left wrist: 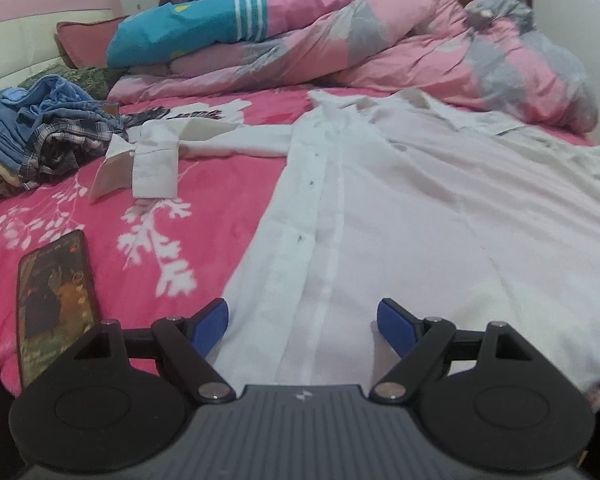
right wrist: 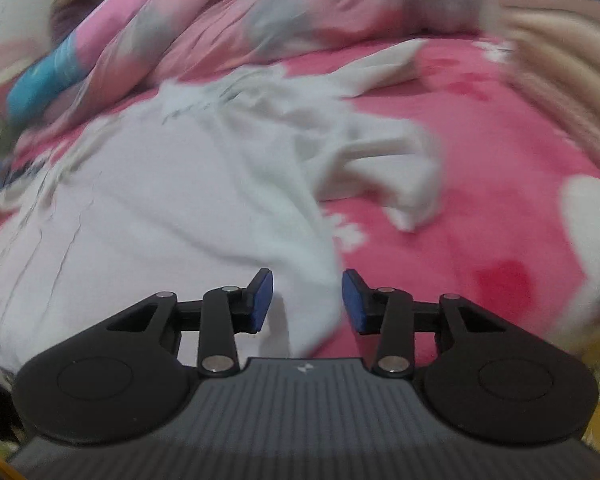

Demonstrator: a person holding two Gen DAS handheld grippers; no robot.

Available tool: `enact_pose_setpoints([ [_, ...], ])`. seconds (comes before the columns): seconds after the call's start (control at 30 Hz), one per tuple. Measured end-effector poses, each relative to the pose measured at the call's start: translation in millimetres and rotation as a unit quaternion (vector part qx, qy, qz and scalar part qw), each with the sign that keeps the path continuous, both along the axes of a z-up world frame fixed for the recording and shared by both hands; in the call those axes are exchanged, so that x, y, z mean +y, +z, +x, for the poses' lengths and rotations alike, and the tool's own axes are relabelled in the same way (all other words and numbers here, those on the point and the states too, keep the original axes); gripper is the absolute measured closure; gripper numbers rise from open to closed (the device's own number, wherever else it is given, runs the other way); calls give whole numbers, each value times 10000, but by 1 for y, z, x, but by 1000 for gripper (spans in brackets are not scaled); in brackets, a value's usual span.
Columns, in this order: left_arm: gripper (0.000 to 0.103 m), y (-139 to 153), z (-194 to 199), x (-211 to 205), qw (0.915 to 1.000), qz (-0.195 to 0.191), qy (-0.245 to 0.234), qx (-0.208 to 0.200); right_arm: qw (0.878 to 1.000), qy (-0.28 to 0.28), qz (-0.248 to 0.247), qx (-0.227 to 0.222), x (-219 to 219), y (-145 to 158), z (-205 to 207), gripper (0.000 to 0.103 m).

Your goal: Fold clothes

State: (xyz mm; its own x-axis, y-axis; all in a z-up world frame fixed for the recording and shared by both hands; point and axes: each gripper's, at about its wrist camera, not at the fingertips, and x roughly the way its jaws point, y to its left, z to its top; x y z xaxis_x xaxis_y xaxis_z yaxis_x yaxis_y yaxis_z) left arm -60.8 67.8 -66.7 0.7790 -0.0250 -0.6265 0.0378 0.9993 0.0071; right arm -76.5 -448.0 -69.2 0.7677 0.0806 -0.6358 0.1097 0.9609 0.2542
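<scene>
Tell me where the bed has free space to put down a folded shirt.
Free: the pink blanket between the phone, the white shirt and its cuff; also blanket right of the shirt's other sleeve. Crowded: the clothes pile far left and the quilt behind.

L tongs (left wrist: 302, 326) wide apart, R tongs (right wrist: 307, 301) part-open, both empty
</scene>
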Motion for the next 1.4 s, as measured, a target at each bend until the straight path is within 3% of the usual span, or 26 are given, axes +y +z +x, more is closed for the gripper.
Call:
enact_pose_setpoints([
  [0.07,20,3,-13,4,9999,-79,-35,-125,9991,160,347,-206,14,8,-8,63],
  [0.2,21,6,-30,6,9991,144,-88,-392,9913,913,836,-437,77,12,12,63],
  [0.3,31,5,-35,8,9986,305,-105,-425,9770,1654,1268,-453,136,7,42,63],
  [0.5,47,1,-46,13,9975,438,-277,-483,9299,2854,2318,122,252,-4,96,63],
  [0.67,63,-7,-46,22,9986,168,-302,-396,9086,3341,2413,672,329,-12,127,63],
  [0.93,70,-16,-43,37,9990,-200,-205,-350,9012,3089,2850,1062,372,-15,169,63],
  [1.07,70,-19,-41,42,9988,-277,-170,-357,9095,2890,2645,1392,383,-27,175,63],
  [1.4,66,-23,-38,41,9985,-243,-299,-394,9192,2774,2402,1430,397,-28,180,63],
])
